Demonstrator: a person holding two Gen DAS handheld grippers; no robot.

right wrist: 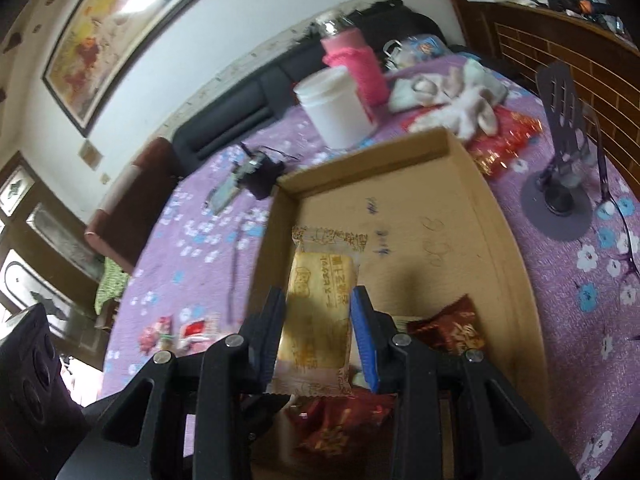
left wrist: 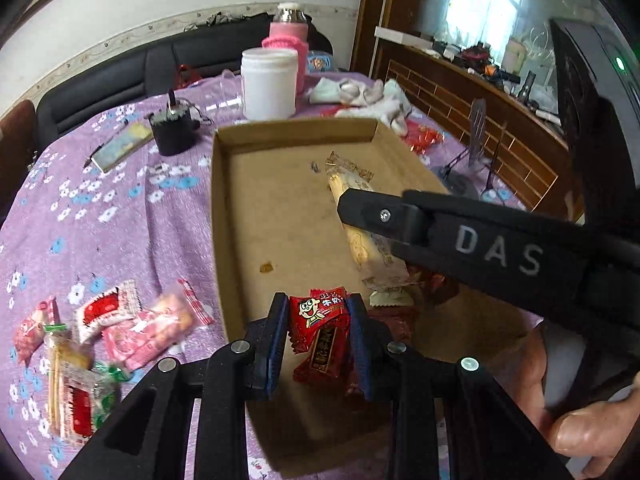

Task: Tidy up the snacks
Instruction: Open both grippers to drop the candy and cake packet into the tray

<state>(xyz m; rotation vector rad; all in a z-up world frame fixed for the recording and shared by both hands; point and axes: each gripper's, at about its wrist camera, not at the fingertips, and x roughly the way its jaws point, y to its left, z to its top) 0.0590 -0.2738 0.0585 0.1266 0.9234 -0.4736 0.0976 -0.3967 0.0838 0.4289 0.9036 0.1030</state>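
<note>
Left gripper [left wrist: 319, 336] pinched red candy packet [left wrist: 320, 330] above near end of cardboard box [left wrist: 220, 216]. Right gripper [right wrist: 318, 334] pinched yellow biscuit packet [right wrist: 316, 320] over box interior. Loose snacks [left wrist: 120, 320] lay on tablecloth [left wrist: 100, 220] beside box.

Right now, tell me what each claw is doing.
Left claw: closed on a red candy packet, over the cardboard box.
Right claw: closed on a yellow biscuit packet, over the same box.

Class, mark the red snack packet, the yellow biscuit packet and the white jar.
red snack packet [left wrist: 319, 312]: left wrist view, printed front.
yellow biscuit packet [right wrist: 320, 300]: right wrist view, wrapper middle.
white jar [left wrist: 269, 88]: left wrist view, side wall.
</note>
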